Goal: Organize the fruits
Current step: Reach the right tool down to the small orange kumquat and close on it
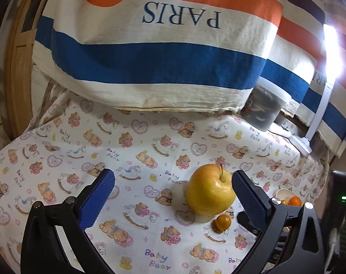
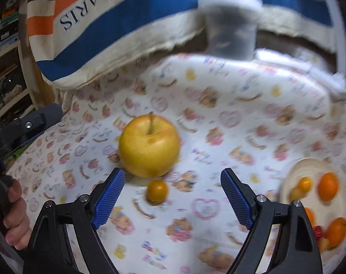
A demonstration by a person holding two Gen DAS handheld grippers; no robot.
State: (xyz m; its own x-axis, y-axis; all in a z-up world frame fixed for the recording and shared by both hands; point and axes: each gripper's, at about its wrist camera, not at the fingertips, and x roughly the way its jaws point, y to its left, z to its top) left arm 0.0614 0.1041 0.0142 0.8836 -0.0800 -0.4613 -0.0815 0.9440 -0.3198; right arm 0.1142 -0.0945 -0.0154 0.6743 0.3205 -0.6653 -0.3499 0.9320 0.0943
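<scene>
left gripper [image 1: 173, 187]: mine, jaws wide apart, nothing held; blue ribbed pads [image 1: 97, 198] both clear of the fruit
right gripper [image 2: 173, 189]: mine, jaws well open, nothing gripped; view blurred
apple [image 1: 210, 189]: big, yellow, stem up, on the cloth; in the left view it sits just inside my right-hand pad, near it, cannot tell if touching; in the right view [image 2: 149, 145] it lies beyond my fingertips, toward the left pad
small fruit [image 1: 223, 222]: round, orange-yellow, just in front of the apple, close to touching; in the right view [image 2: 157, 191] it lies between my open jaws, neither pad on it
plate [image 2: 305, 164]: pale, at right on the cloth, well apart from the apple; holds oranges [image 2: 328, 186] and small yellow fruits [image 2: 304, 183], something red at its near edge, too blurred to name
cloth [image 1: 136, 150]: white, printed bears, hearts, rocking horses; reads "Baby Bear" repeated
striped fabric [image 1: 154, 64]: orange, cream, blue bands, hangs behind the cloth; reads "PARIS", upside down in the left view
tub [image 1: 263, 107]: clear, white lid, dark contents, at the back against the fabric; no label legible
lamp [image 1: 331, 50]: bright white bar on a white stand, far right
hand [image 2: 15, 219]: fingers round the left gripper's dark handle, left edge of the right view
other writing: none I can read
</scene>
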